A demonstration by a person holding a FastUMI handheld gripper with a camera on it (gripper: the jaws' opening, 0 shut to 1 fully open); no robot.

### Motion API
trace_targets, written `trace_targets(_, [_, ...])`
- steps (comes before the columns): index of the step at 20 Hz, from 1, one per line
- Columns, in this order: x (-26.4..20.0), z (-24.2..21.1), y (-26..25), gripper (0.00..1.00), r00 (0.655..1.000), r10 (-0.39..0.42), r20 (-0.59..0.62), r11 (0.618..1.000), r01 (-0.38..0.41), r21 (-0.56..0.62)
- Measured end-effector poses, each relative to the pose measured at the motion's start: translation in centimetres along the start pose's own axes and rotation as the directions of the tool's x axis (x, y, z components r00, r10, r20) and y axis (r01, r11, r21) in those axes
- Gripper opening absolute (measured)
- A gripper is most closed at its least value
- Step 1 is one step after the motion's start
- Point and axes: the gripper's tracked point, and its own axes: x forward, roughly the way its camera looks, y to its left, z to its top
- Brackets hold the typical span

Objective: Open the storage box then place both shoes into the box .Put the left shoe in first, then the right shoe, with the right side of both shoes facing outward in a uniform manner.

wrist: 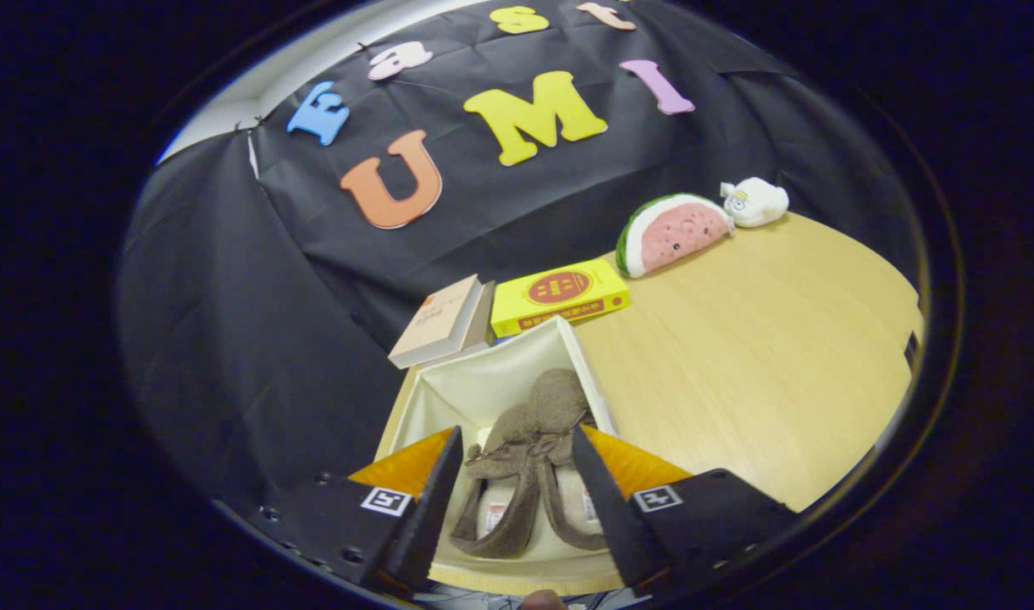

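An open white storage box (491, 385) sits on the wooden table just ahead of my fingers. Two brown fuzzy shoes (529, 462) lie inside it side by side, toes pointing away from me, their openings toward me. My gripper (517, 453) hovers above the near end of the box, open, with a finger on either side of the shoes and not touching them. Whether a lid is attached to the box I cannot tell.
A beige book (442, 322) and a yellow book (559, 296) lie just beyond the box. Farther right on the wooden table (762, 339) are a watermelon-slice plush (673, 233) and a small white plush (755, 202). Black cloth walls stand behind and to the left.
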Motion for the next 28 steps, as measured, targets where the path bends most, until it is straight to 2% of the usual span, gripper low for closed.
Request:
trace_targets(2, [-1.9, 1.8, -0.1, 0.87, 0.998, 0.042, 0.054, 0.998, -0.040, -0.044])
trace_targets(5, [-5.2, 4.4, -1.0, 0.87, 0.984, 0.108, 0.141, 0.987, -0.088, -0.137])
trace_targets(10, [-11.3, 9.6, -5.3, 0.89, 0.926, 0.154, 0.346, 0.963, -0.063, -0.260])
trace_targets(14, [-15.7, 12.5, -8.5, 0.93, 0.854, 0.200, 0.480, 0.925, -0.003, -0.380])
trace_targets(16, [-17.2, 12.4, -10.6, 0.94, 0.837, 0.192, 0.512, 0.907, 0.048, -0.419])
trace_targets(21, [-18.0, 9.2, -13.6, 0.95, 0.841, 0.205, 0.500, 0.888, 0.054, -0.456])
trace_targets(24, [-17.4, 7.1, -15.4, 0.95, 0.850, 0.178, 0.496, 0.899, 0.065, -0.433])
trace_targets(25, [-17.3, 6.7, -15.5, 0.95, 0.851, 0.181, 0.493, 0.890, 0.071, -0.449])
trace_targets(28, [-17.0, 6.7, -16.3, 0.94, 0.839, 0.177, 0.514, 0.886, 0.091, -0.454])
